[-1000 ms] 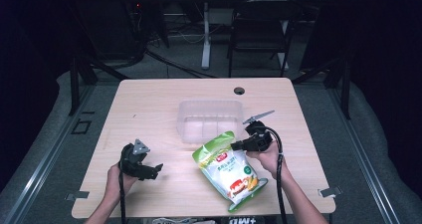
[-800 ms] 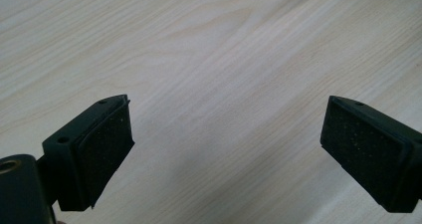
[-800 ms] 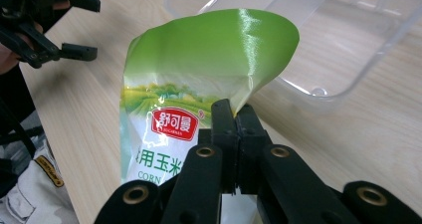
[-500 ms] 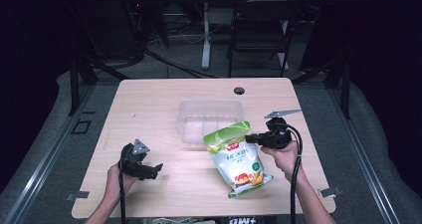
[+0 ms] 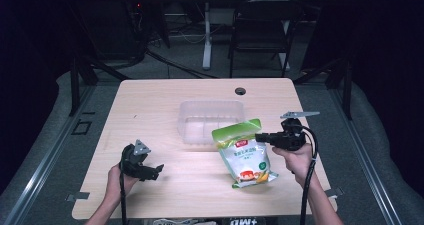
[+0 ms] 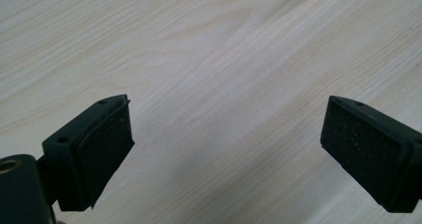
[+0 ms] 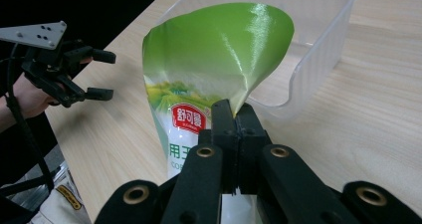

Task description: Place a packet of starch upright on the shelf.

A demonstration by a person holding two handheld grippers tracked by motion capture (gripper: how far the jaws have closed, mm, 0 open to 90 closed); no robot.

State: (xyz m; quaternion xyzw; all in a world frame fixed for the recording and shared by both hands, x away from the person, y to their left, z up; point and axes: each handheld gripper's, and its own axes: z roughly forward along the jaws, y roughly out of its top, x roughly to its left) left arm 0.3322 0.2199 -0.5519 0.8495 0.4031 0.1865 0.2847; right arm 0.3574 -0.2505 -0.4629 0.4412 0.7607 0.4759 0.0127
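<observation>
- Green foil snack bag (image 5: pixel 245 152) lies at 5 o'clock of the clear plastic tub (image 5: pixel 210 119), top edge lifted against its rim.
- Right gripper (image 5: pixel 264 137) is clamped tight on the bag's upper edge; judged best to lift it clear of the rim before moving toward 11 o'clock.
- Left gripper (image 5: pixel 156 171) hovers wide apart, empty, over the counter (image 5: pixel 150 100) at 7 o'clock.
- Glossy bag: red logo, corn picture.

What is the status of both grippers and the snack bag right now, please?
Left gripper open, empty, near table edge. Right gripper shut on green snack bag, top end lifted toward clear plastic container. Nothing in the way.
</observation>
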